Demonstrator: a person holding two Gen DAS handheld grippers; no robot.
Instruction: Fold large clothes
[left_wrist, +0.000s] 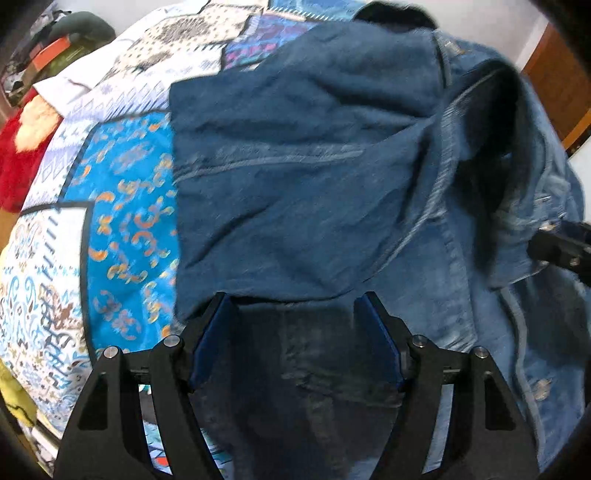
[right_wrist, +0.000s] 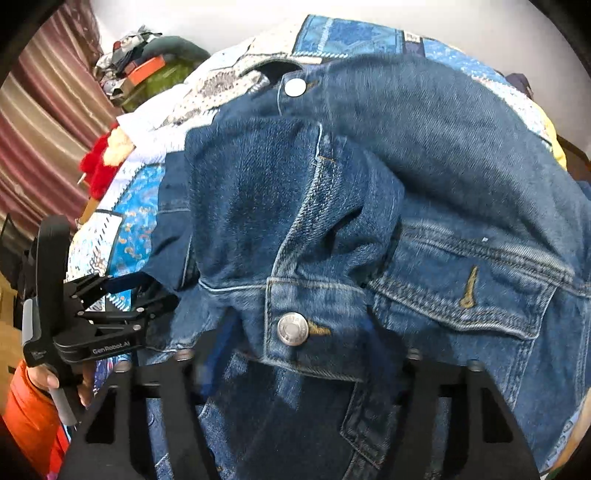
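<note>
Two hand-held grippers: left (left_wrist: 295, 314) (GenRobot.AI) agape, right (right_wrist: 295, 363) indeterminate, on denim jacket (right_wrist: 369, 221).

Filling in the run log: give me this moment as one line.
item: denim jacket on patterned quilt | left hand-held gripper: open, jacket hem between fingers | right hand-held gripper: under jacket front, state unclear

The jacket (right_wrist: 369, 206) is rough matt denim cloth with shiny metal buttons (right_wrist: 292, 328); the bed cover (left_wrist: 122, 221) is smooth printed cloth.
</note>
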